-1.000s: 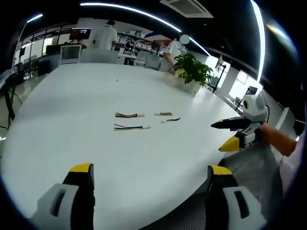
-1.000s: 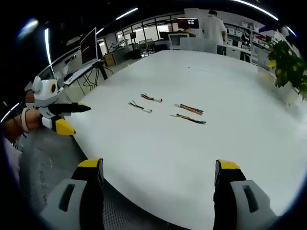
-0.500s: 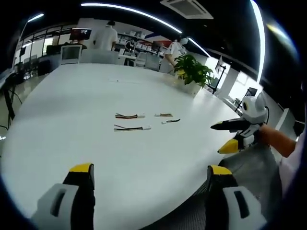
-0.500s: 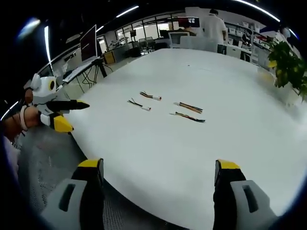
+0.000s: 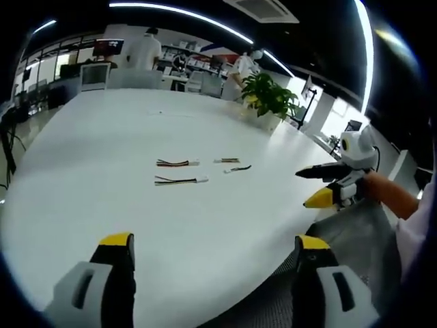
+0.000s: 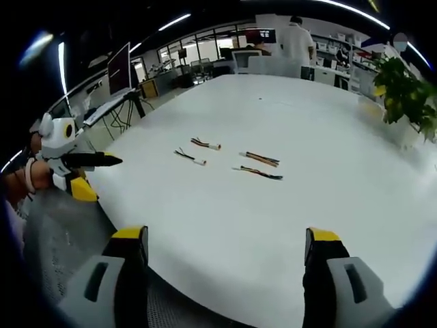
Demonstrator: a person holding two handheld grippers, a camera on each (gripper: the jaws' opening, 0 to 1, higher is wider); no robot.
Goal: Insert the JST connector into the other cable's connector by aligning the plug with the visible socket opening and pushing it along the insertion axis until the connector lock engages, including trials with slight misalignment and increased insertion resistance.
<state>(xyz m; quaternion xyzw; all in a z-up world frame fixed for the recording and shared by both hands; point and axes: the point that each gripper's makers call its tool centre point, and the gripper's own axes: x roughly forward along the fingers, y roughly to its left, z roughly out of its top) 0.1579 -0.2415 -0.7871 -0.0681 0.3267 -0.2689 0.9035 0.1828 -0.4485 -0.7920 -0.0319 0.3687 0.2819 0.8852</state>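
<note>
The left hand-held gripper [image 5: 212, 249] hangs at the near edge of the white bench [image 5: 102, 137] with its yellow-tipped jaws wide apart and nothing between them; the right hand-held gripper [image 6: 222, 242] is the same, jaws spread and empty over the bench edge. Each also appears in the other's view, at the side of the bench, held in a hand. Well beyond both, near the middle of the bench, lie four short wire leads with white connectors: in the left gripper view a longer lead [image 5: 179, 180] nearest the gripper, another lead [image 5: 174, 162] just behind it, and two smaller leads [image 5: 227, 160] [image 5: 240, 168] to their right. A potted plant [image 5: 268, 99] stands at the far edge of the bench, and people stand by desks beyond it. No cable has been picked up yet, so the approach is the step in hand. The connectors look tiny and light; a grip taken on the wires instead of the housing would likely let the plug twist, and pressing it skewed could jam it before the lock catches. The wrong pair could also be chosen.
</note>
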